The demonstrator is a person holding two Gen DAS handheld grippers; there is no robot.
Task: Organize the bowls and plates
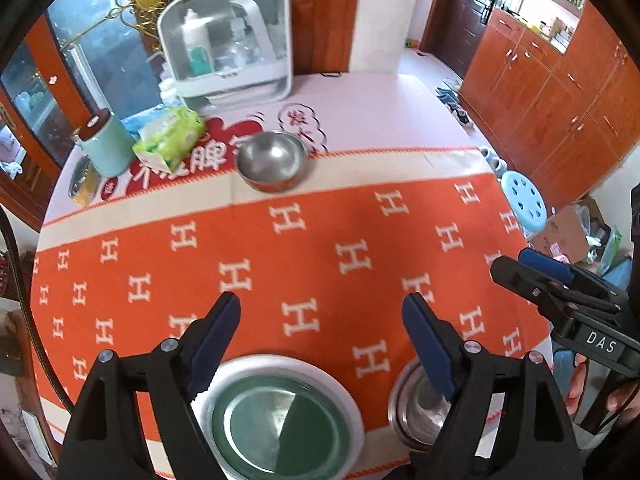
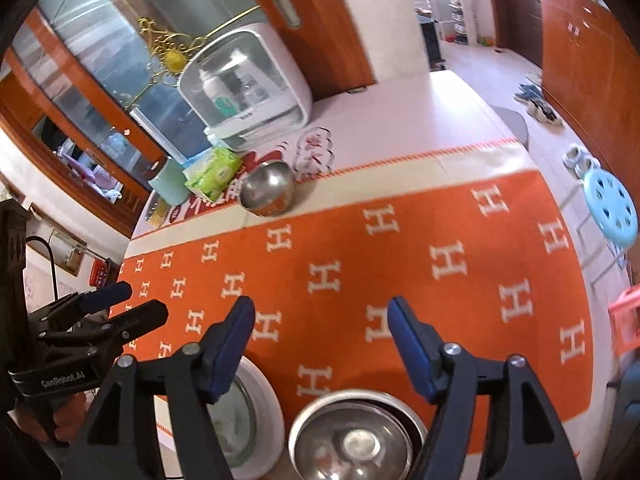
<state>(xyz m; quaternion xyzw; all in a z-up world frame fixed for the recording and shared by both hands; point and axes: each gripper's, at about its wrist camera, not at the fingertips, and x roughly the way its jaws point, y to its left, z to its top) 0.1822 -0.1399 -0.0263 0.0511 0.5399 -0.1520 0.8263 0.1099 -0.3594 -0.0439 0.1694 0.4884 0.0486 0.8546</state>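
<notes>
Below the left gripper [image 1: 320,312], jaws spread and empty, a white plate [image 1: 352,400] holding a glass dish [image 1: 280,424] sits at the table's near edge. From the right wrist, the right gripper [image 2: 320,316] is likewise spread above stacked steel bowls [image 2: 356,436]; open orange cloth [image 2: 400,248] reaches a lone steel bowl [image 2: 267,192].

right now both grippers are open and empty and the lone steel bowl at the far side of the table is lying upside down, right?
Not quite. Left gripper and right gripper are open and empty, but the lone steel bowl stands upright, mouth up; the left wrist view shows its inside.
</notes>
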